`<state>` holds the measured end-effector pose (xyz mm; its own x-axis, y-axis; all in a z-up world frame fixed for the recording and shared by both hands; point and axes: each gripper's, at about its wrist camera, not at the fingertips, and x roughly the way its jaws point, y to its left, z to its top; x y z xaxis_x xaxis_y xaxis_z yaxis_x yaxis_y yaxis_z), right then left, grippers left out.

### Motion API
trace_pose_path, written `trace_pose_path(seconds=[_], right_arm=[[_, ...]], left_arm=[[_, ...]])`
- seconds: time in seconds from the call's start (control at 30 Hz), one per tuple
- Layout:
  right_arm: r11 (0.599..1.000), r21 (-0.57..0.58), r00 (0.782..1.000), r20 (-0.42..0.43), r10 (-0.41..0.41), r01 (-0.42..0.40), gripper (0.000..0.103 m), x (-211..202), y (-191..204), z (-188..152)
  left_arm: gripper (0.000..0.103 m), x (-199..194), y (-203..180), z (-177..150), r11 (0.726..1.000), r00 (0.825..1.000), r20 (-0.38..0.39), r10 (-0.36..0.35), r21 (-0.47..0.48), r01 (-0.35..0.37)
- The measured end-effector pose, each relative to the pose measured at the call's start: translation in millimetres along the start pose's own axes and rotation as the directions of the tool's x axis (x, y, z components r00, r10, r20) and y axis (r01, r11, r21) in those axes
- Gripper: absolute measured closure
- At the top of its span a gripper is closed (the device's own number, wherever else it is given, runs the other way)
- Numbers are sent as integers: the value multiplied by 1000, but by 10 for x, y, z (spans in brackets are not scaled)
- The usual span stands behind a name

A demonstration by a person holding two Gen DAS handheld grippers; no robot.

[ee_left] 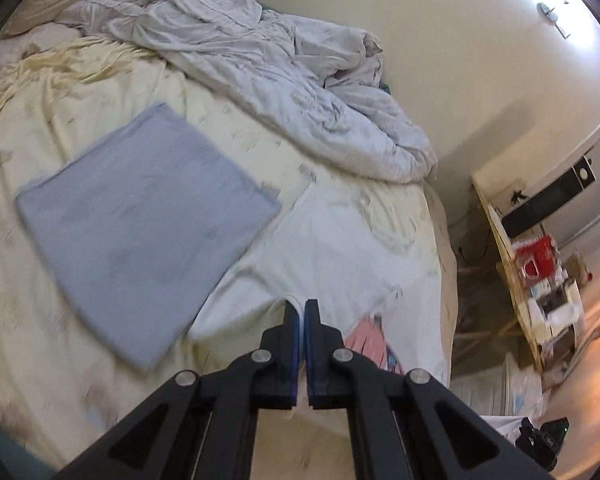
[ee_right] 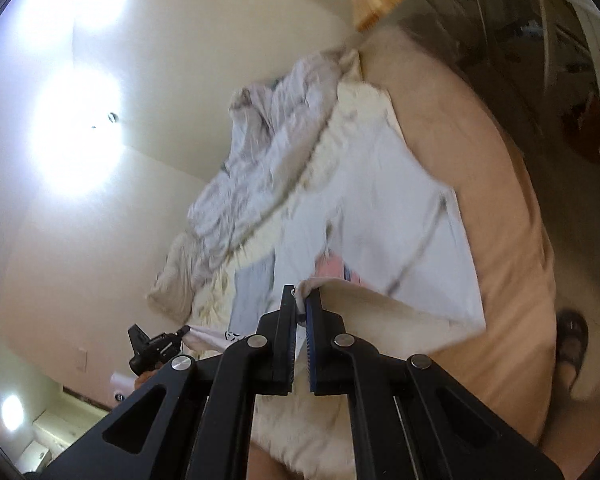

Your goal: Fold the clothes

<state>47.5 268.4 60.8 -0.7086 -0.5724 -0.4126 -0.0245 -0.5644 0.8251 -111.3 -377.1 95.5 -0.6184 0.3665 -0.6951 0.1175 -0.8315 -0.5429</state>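
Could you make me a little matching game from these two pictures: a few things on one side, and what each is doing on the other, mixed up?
Things:
1. blue-grey folded cloth
2. white garment
3. crumpled duvet
4. sandalled foot

States:
A. heaped along the far side of the bed
B. standing on the floor beside the bed
C. lying flat and square on the sheet
D. edge pinched in both tools, the left tool and the right tool

Pairs: 1-C, 2-D, 3-A, 4-B
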Motion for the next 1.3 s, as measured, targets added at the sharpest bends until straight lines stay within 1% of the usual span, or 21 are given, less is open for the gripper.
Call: trace_pose_path(seconds=[0.13, 0.17, 0.27, 0.33, 0.37, 0.43, 0.53, 0.7, 0.77, 0.8, 0.87, 0.93, 0.97, 1.03, 1.07, 1.17, 1.23, 1.27, 1.3], right_arm=[[1000, 9, 999, 37, 7, -7, 99, 260, -20, 421], [1000, 4, 999, 43, 3, -4, 99, 353, -19, 541], [1000, -10, 998, 55, -25, 25, 99, 629, -31, 876], [999, -19, 997, 65, -44, 45, 99, 792, -42, 1098], [998, -22, 996, 71, -52, 53, 99, 863, -46, 1212], [997, -30, 994, 82, -68, 71, 99, 981, -47, 1416], [993, -54, 990, 100, -103, 109, 99, 1140, -39, 1691], [976, -88, 975, 122, -186, 197, 99, 1514, -187, 2075], [940, -137, 946, 137, -293, 311, 99, 1761, -245, 2154], [916, -161, 927, 147, -345, 366, 99, 1884, -274, 2193], [856, -222, 883, 162, -440, 467, 99, 2128, -305, 2227], [825, -240, 859, 165, -485, 512, 99, 2374, -391, 2261], [777, -274, 824, 201, -529, 566, 99, 2528, -395, 2270], [711, -348, 791, 225, -570, 611, 99, 2784, -379, 2298], [701, -349, 781, 223, -583, 622, 99, 2874, -401, 2310], [596, -398, 710, 266, -652, 697, 99, 3137, -388, 2232], [572, -390, 681, 248, -689, 721, 99, 3202, -506, 2220], [552, -386, 658, 242, -713, 739, 99, 3209, -575, 2219], [537, -390, 645, 237, -727, 748, 99, 3220, -639, 2240]], left_arm=[[101, 367, -95, 399, 1000, 1000, -16, -23, -11, 23], [101, 480, -134, 494, 1000, 999, -22, -23, 0, 23], [101, 730, -173, 700, 1000, 1000, -21, -22, -11, 22], [101, 841, -173, 824, 997, 1000, 3, -23, -73, 23], [101, 874, -189, 872, 996, 1000, 14, -22, -82, 23], [101, 949, -263, 991, 998, 999, 32, -6, -66, 8], [101, 1139, -373, 1162, 998, 1000, 22, 6, -56, -5], [101, 1713, -490, 1544, 999, 999, 14, 48, 3, -48], [101, 2044, -470, 1671, 998, 998, -9, 62, 14, -62], [101, 2231, -448, 1720, 997, 997, -25, 70, 20, -69], [101, 2599, -405, 1817, 996, 995, -55, 84, 31, -83], [101, 2912, -368, 1879, 996, 993, -82, 86, 34, -83], [101, 3083, -349, 1908, 996, 992, -96, 88, 38, -84], [101, 3311, -321, 1923, 995, 989, -109, 95, 37, -91], [101, 3408, -304, 1926, 995, 989, -116, 96, 35, -93], [100, 3588, -218, 1911, 995, 987, -126, 102, 21, -100], [98, 3652, -145, 1900, 993, 981, -150, 122, 16, -121], [92, 3672, -102, 1901, 990, 977, -164, 140, 11, -140], [75, 3687, -59, 1904, 987, 972, -176, 158, 8, -159]])
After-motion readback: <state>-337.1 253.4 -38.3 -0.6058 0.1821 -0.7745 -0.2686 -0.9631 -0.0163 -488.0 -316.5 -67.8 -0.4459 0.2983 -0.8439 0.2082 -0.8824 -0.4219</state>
